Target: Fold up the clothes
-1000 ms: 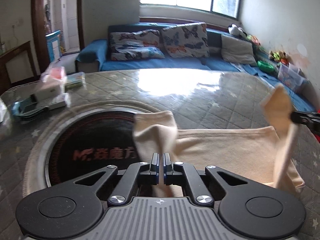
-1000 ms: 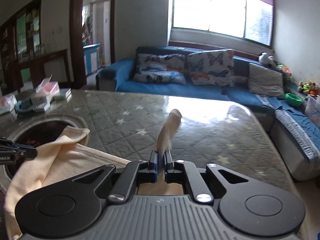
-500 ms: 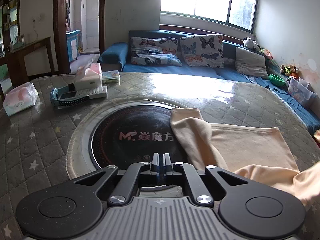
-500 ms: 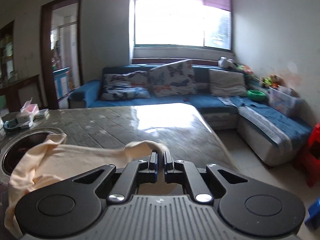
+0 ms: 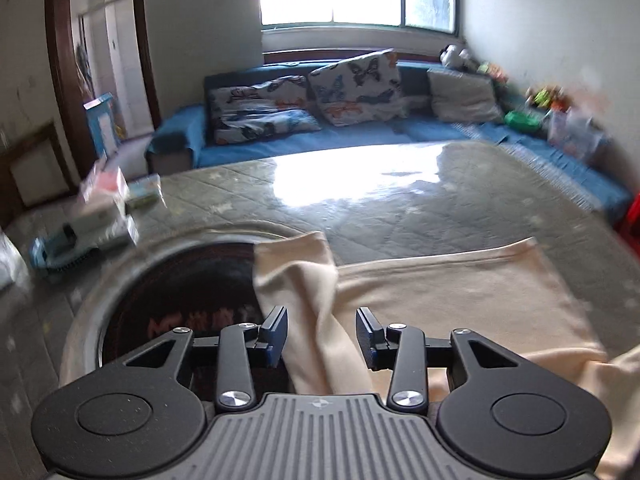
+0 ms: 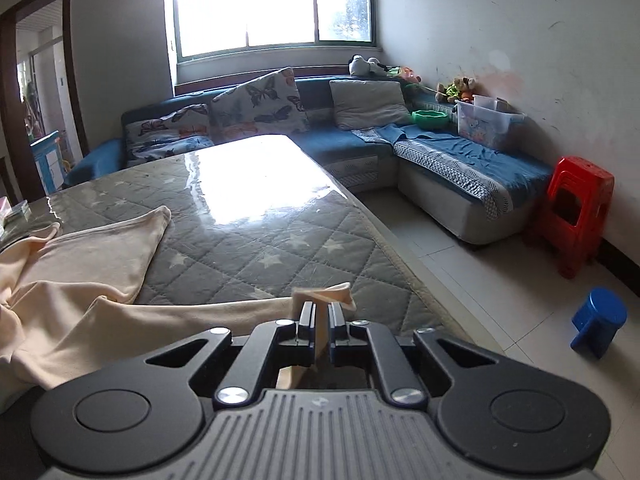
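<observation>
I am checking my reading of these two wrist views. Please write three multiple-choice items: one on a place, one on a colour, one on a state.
1. Where does the round dark inset plate sit?
A. on the sofa
B. in the quilted grey table top
C. on the floor

2. What colour is the soft garment?
A. cream
B. green
C. black

3. What does the right gripper do?
A. stands wide open
B. pinches the garment
C. holds a cushion

Answers:
1 B, table quilting surrounds it.
2 A, pale cream cloth.
3 B, cloth sits between its shut jaws.
</observation>
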A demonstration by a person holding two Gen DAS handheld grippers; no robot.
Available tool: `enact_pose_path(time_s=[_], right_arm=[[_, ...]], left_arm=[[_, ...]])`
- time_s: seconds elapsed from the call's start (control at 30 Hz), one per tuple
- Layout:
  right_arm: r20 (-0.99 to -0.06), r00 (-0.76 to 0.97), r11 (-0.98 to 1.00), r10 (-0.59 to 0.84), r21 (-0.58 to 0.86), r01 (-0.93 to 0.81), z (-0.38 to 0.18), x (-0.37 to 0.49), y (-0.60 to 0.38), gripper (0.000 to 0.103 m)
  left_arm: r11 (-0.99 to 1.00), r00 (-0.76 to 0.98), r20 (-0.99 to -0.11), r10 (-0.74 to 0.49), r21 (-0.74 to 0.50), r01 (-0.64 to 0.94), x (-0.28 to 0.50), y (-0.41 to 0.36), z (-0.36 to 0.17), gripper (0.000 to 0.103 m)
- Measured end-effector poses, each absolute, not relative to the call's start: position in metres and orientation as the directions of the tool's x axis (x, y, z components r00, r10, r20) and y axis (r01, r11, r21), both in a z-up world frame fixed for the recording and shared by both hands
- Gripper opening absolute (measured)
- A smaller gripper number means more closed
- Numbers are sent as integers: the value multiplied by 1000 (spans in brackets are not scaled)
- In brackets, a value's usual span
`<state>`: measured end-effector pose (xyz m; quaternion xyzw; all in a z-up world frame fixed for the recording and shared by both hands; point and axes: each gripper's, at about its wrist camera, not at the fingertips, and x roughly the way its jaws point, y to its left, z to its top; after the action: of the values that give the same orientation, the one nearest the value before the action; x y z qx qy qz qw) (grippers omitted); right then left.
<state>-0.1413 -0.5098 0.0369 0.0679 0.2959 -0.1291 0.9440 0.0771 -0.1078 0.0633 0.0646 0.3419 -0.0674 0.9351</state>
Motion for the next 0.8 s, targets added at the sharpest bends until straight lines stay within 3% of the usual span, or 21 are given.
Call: enact_pose_path(time_s=[0.1,0.17,0.2,0.27,0.67,0.8], right_arm=[[-573,797,962,-189,55,267,37,-138,-504,9],[-580,799,968,-158,70,243,35,-132,-499,19],[-584,798,970,-147,74,233,34,-127,-497,21],[-594,794,973,-129,78,217,29,-119,-494,23],[-630,761,971,-155,43,234,12,-108,-503,30],[-630,754,973,-184,-10,229,10,-104,-502,30]], left_arm=[[983,725,-685,-69,78,167,99,-113,50,40],[982,710,-702,-56,90,166,107,-113,43,25],[982,704,-708,-52,93,165,109,-113,40,9],[983,709,-703,-62,81,167,107,-108,39,5],[999,799,-601,-11,-43,-19,28,-19,80,3],[994,780,-625,22,-73,-87,-6,9,73,3]])
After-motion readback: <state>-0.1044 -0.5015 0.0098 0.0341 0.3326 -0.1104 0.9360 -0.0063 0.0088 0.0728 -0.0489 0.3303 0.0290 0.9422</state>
